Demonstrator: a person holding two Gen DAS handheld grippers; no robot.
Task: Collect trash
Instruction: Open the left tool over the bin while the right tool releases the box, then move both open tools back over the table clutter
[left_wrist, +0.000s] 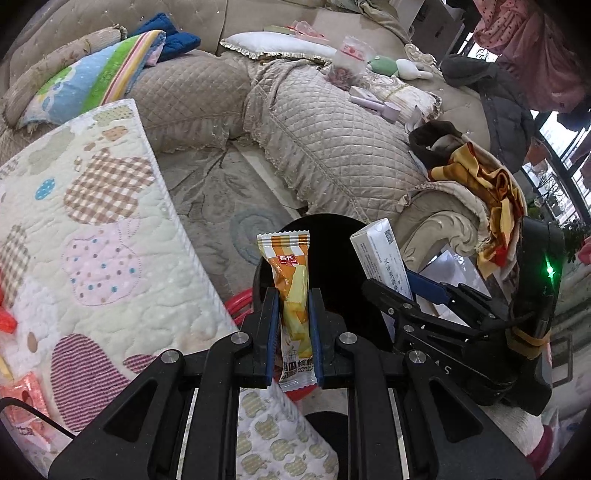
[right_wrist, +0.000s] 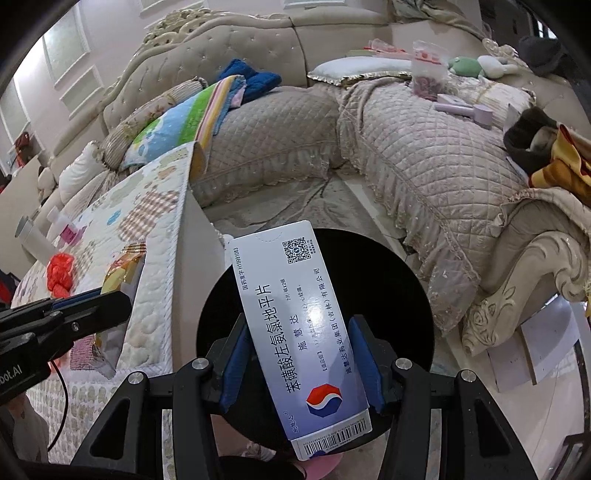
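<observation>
My left gripper (left_wrist: 293, 295) is shut on an orange and yellow snack wrapper (left_wrist: 291, 280), held upright over the black round bin (left_wrist: 332, 251). My right gripper (right_wrist: 301, 328) is shut on a white and blue medicine box (right_wrist: 295, 325), held over the same black bin (right_wrist: 399, 295). In the left wrist view the right gripper (left_wrist: 424, 291) and its box (left_wrist: 380, 254) show to the right of the wrapper. In the right wrist view the left gripper (right_wrist: 92, 299) shows at the left with the wrapper (right_wrist: 122, 269).
A quilted patchwork cloth (left_wrist: 92, 240) covers the table (right_wrist: 155, 229) at the left, with red (right_wrist: 59, 273) and pink (left_wrist: 26, 398) wrappers on it. A beige quilted sofa (left_wrist: 332, 129) curves behind, strewn with pillows, toys and clothes. A carved sofa arm (right_wrist: 517, 295) stands right of the bin.
</observation>
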